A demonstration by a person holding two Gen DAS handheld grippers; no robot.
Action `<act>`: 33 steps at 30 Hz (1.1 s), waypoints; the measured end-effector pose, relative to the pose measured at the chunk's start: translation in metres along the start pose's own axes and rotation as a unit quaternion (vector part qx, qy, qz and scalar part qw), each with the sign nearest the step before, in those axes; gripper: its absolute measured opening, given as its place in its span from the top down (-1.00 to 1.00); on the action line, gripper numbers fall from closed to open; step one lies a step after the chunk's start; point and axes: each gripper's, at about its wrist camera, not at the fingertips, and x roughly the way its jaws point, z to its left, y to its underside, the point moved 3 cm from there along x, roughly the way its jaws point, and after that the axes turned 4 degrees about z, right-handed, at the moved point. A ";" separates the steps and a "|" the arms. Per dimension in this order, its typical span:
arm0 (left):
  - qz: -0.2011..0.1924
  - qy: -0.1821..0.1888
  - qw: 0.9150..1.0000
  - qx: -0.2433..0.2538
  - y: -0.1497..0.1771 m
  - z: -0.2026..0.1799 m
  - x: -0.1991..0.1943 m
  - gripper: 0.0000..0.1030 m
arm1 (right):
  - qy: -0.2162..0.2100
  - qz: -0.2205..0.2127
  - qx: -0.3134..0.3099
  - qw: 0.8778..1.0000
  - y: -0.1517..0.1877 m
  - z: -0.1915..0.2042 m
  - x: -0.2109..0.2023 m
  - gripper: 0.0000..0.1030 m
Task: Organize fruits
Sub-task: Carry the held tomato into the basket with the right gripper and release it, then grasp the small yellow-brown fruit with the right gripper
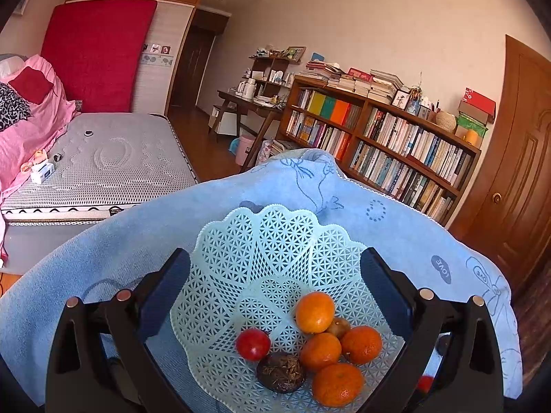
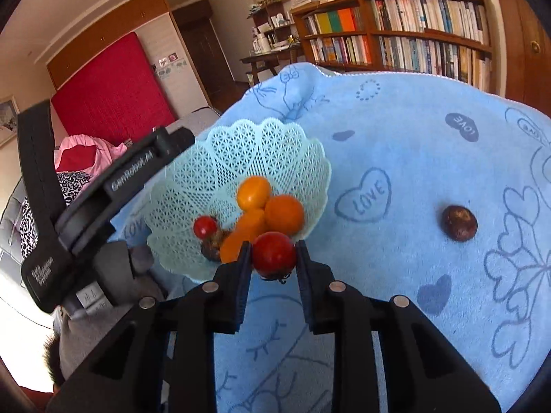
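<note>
A pale green lattice basket point(image 1: 261, 241) stands on a blue towel point(image 1: 103, 241). It holds several oranges point(image 1: 315, 311), a small red tomato point(image 1: 253, 344) and a dark brown fruit point(image 1: 280, 371). My left gripper point(image 1: 275, 275) is open, its fingers wide apart on either side of the basket, above it. In the right wrist view my right gripper point(image 2: 273, 246) is shut on a red tomato point(image 2: 273, 254), just in front of the basket's point(image 2: 275, 144) near rim. A dark brown fruit point(image 2: 459, 223) lies alone on the towel point(image 2: 396, 172) to the right.
A grey mattress point(image 1: 113, 158) with pink bedding lies to the left, beyond the towel. A long bookshelf point(image 1: 378, 137) and a wooden door point(image 1: 516, 158) stand to the right, a desk point(image 1: 248, 103) at the back. The left gripper's body point(image 2: 86, 206) fills the left of the right wrist view.
</note>
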 end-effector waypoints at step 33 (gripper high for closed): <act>-0.001 0.033 0.997 0.072 0.017 -0.041 -0.004 -0.95 | 0.079 -0.062 0.154 0.983 -0.001 -0.123 -0.034 0.14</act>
